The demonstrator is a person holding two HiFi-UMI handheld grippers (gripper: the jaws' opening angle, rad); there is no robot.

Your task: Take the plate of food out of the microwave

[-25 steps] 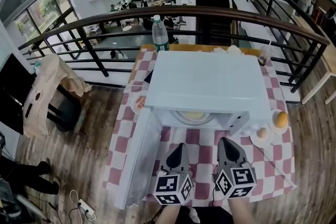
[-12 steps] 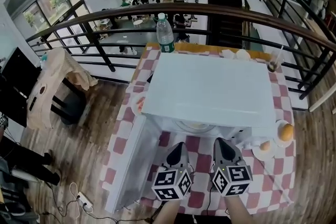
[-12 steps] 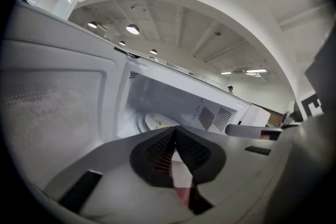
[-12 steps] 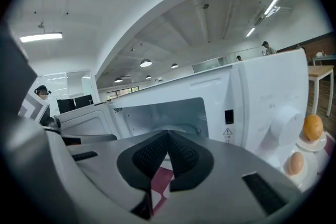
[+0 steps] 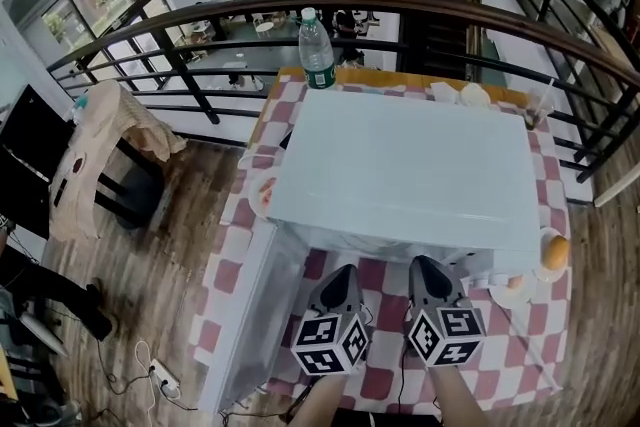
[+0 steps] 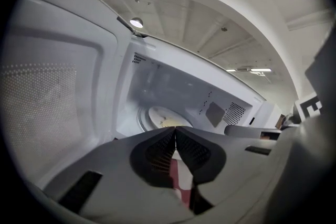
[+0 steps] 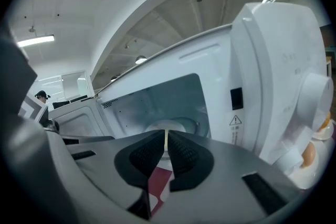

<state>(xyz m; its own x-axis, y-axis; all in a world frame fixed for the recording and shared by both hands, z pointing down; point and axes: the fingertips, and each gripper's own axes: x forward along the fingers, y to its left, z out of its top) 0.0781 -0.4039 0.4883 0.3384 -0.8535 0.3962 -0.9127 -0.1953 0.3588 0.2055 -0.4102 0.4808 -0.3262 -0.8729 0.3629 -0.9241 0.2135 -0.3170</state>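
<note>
Plate of food (image 6: 164, 118) is sitting on the turntable deep inside the microwave (image 5: 400, 165). The door (image 5: 250, 315) hangs wide open on the left. From the head view you can't see the plate at all, since the microwave's top covers it. It only shows up in the two gripper views.

Left gripper (image 5: 340, 283) has its jaws pinched together on nothing. Right gripper (image 5: 428, 273) has just been cracking its jaws apart, only a thin slit so far, and nothing is in between. Both are parked just in front of the opening, side by side, not touching the plate.

My guess on handling: it looks like a pale, stiff, glazed dish, so the rim is probably slick and won't flex. It could be warm too, and the food may slide if it tips. I'd take the near rim with both grippers, one on each side, and draw it out level.
</note>
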